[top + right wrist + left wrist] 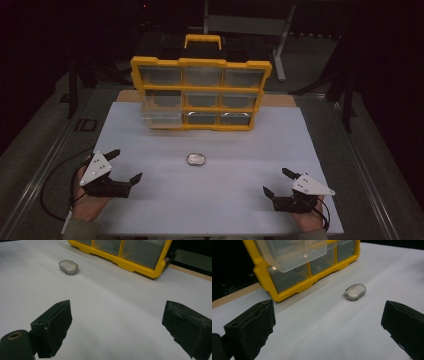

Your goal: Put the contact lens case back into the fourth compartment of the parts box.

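Table: a white rectangular board [150,210] on a darker bench, with a strip of bare wood showing at its 12 o'clock edge behind the cabinet.

Cabinet: a yellow plastic-framed organiser with nine clear drawers and a yellow carry handle [201,92] stands upright at 12 o'clock on the board.

Open drawer: the clear plastic drawer at the cabinet's left side, middle row [161,111], is pulled well out toward the person; it looks empty, though the dim light makes this uncertain. The other drawers sit flush.

Left gripper: the black two-jaw left gripper with a grey three-cornered plate [125,165] lies at about 8 o'clock on the board, held in a hand, jaws spread wide with nothing between them.

Right gripper: the black two-jaw right gripper with a grey plate [278,182] lies at about 4 o'clock, jaws likewise wide apart and empty.

Target thing: a small grey oval capsule-like piece with a pale top [196,159] lies flat near the board's centre, well apart from both grippers and from the cabinet, and is probably what goes into the drawer.

Key relation: from the left jaws the piece lies ahead at about 1 o'clock; from the right jaws ahead at about 11 o'clock. Its long axis runs roughly from 9 to 3 o'clock across the board. The two grippers look about equally far from it, the left perhaps slightly nearer and on the open drawer's side, so the left seems the likelier one to reach, closing across the short axis.
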A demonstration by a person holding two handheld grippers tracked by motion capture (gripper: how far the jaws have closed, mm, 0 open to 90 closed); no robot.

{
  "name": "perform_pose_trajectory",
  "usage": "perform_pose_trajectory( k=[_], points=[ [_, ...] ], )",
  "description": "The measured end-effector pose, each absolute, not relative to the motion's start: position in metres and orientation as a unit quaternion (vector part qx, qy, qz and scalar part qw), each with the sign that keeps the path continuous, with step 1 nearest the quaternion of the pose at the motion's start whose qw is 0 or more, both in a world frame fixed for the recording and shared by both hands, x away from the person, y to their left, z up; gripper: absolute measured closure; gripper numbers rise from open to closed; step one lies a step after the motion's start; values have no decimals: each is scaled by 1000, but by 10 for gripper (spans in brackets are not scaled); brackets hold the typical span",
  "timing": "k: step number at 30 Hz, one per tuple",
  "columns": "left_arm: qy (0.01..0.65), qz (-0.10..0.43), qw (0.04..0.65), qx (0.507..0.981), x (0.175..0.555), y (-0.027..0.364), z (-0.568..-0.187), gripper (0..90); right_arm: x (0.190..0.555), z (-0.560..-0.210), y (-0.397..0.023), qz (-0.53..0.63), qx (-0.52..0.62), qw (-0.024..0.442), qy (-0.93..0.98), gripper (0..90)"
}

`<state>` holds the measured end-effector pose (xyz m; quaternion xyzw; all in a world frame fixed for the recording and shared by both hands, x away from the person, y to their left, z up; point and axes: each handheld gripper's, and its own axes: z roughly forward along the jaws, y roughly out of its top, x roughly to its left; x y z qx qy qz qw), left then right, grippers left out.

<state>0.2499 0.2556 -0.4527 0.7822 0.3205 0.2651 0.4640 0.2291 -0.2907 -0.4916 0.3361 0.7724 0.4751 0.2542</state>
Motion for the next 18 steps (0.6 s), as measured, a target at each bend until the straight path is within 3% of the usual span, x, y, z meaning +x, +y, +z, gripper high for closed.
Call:
perform_pose_trajectory(
  k=[18],
  points=[
    [287, 240, 448, 812, 282, 234, -448, 0, 229, -492, -290, 472, 334, 259, 774, 80]
  ],
)
